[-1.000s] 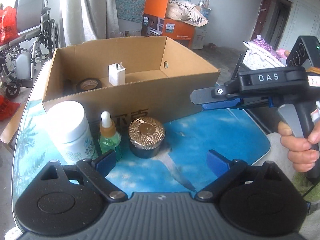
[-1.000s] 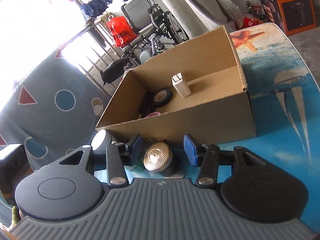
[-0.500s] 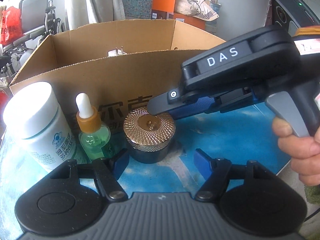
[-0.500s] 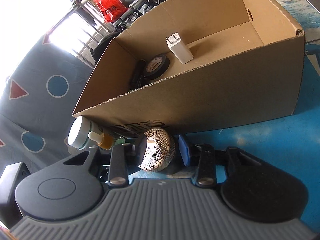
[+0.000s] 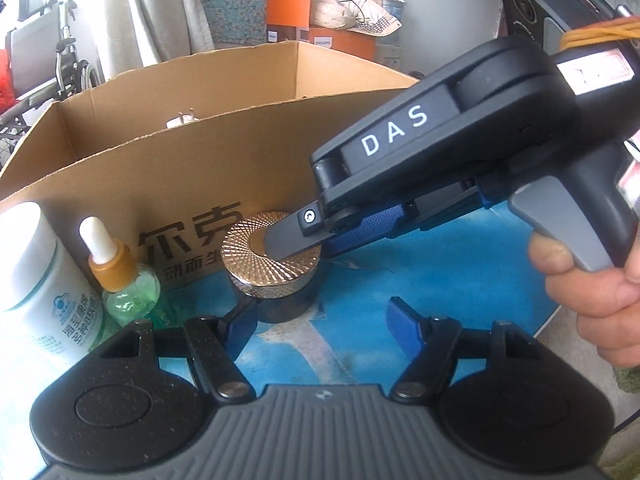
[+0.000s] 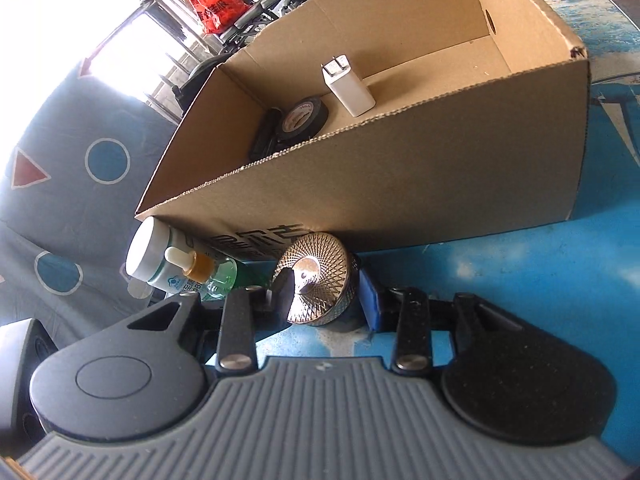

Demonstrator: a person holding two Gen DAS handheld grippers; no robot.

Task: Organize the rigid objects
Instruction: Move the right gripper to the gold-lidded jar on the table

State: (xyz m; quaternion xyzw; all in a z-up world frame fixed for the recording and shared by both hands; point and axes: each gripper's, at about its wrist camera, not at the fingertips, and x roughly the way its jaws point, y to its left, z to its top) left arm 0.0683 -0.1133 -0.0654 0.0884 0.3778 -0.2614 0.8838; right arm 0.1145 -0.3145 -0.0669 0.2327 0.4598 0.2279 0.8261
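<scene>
A dark jar with a gold textured lid (image 5: 256,260) (image 6: 320,276) stands on the blue table in front of the cardboard box (image 5: 240,160) (image 6: 440,184). My right gripper (image 6: 326,298) is shut on the lid, one pad on each side; in the left wrist view its near finger (image 5: 286,238) lies across the lid. My left gripper (image 5: 320,326) stands open just in front of the jar, its left fingertip close to the jar's base, gripping nothing. A green dropper bottle (image 5: 124,284) (image 6: 208,276) and a white bottle (image 5: 36,280) (image 6: 150,256) stand left of the jar.
Inside the box are a white charger (image 6: 348,84), a black tape roll (image 6: 304,116) and another dark item. The blue printed table (image 5: 440,280) extends to the right of the jar. A person's hand (image 5: 592,300) holds the right gripper's handle. A wheelchair and orange boxes stand behind.
Both grippers came down and closer to the jar. The right gripper's fingers went from apart in front of the jar to closed on its lid. The left gripper's jaws narrowed.
</scene>
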